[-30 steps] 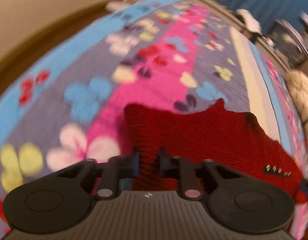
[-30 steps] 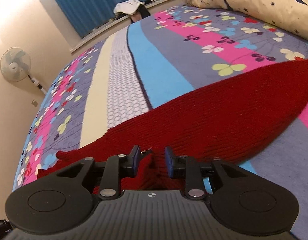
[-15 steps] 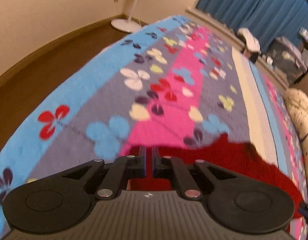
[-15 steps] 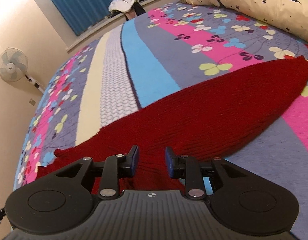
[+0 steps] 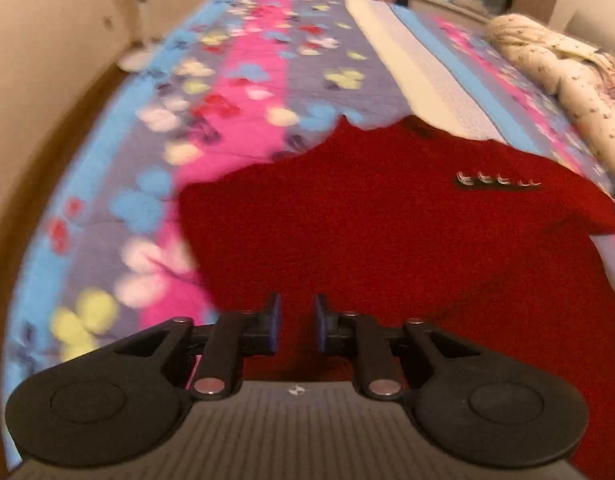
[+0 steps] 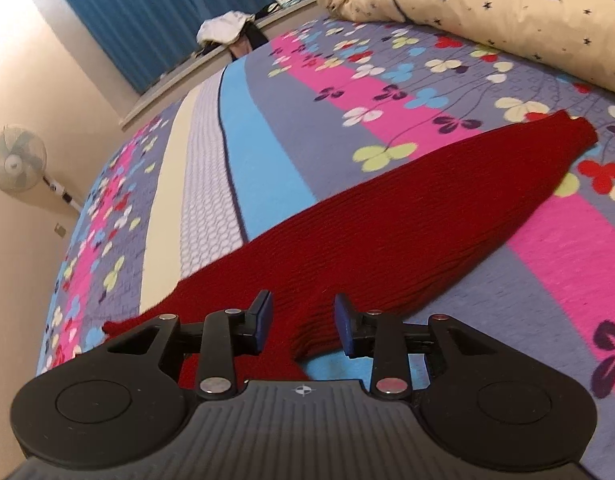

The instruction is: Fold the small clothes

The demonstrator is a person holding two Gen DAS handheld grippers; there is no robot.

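A: Where's the garment?

B: The dark red ribbed knit sweater (image 5: 387, 220) lies flat on the floral striped bedspread (image 5: 243, 128), body spread out. One long sleeve (image 6: 447, 208) runs away over the pink and blue stripes, cuff near a red clover print.

A: Fingers?

B: Left gripper (image 5: 296, 328) is over the body of the knit, fingers released with a narrow gap, red fabric showing in the gap but nothing pinched. Right gripper (image 6: 303, 326) is spread wider, over the root of the sleeve where the knit bunches slightly. Also holding nothing. Whether either touches the cloth, can't tell.

A: Why parked there?

B: My read: garment is laid flat as fold prep, and both grippers sit at the near edge to pick grasp points. Right one is lined up for the sleeve, likely to be brought in across the body.

A: Any labels or text?

B: Nothing readable. Row of small metallic studs (image 5: 497, 179) on the sweater, no letters. Small round mark on each gripper body, not legible. Left view is motion-blurred.

A: Background?

B: Cream star-print duvet (image 6: 487, 12), blue curtains (image 6: 155, 12), standing fan (image 6: 17, 158).
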